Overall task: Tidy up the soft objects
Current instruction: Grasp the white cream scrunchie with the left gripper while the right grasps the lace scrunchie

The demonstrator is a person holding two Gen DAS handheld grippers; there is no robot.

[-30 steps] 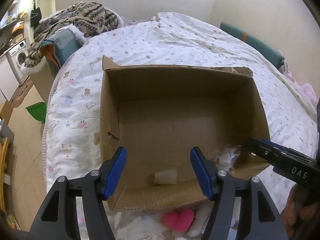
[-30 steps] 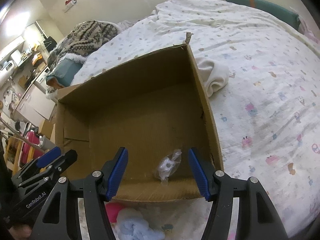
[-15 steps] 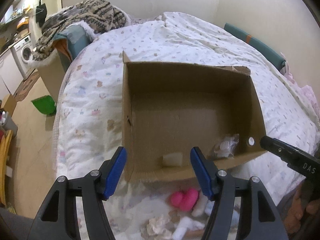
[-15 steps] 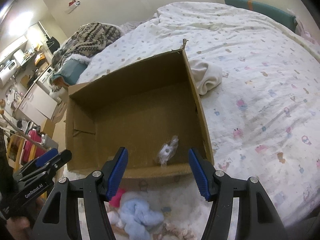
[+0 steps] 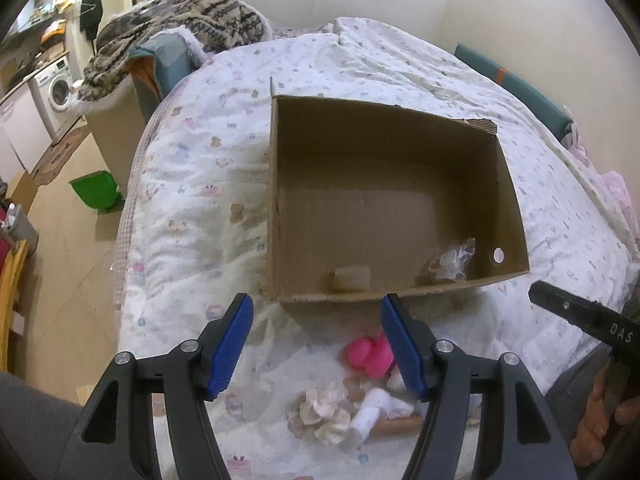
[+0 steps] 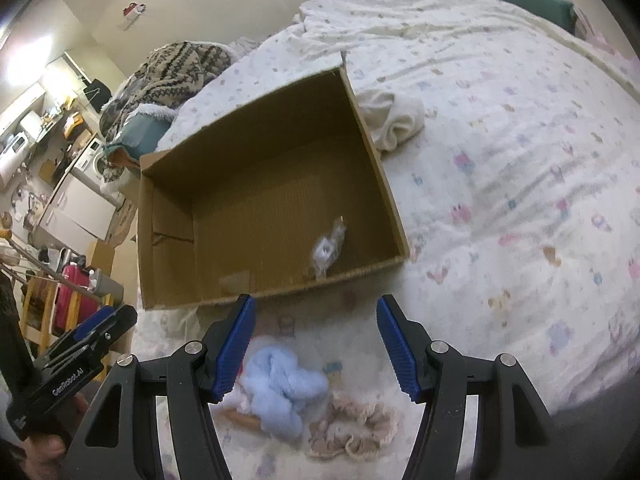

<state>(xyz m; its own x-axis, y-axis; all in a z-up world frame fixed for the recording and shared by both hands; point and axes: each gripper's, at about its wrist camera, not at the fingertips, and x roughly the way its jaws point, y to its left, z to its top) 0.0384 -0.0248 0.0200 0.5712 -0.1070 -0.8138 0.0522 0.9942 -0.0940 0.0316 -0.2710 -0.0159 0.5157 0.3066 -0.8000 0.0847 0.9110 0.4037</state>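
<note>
Left gripper (image 5: 316, 344) and right gripper (image 6: 312, 342) both spread, empty — above soft things (image 6: 280, 392) before the cardboard box (image 5: 400, 296)

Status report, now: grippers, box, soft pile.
Left gripper open, right gripper open, both empty. Box holds one plastic packet. Soft pile unobstructed.

brown cardboard box (image 5: 400, 152); hot pink plush (image 5: 370, 354), pale blue fluffy thing (image 6: 280, 388) just in front of it; white pastel-print duvet (image 6: 520, 184)

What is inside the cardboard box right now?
The box holds a crinkled clear plastic packet near its front right corner and a pale tape patch at the front wall. The floor just behind the front wall is hidden.
</note>
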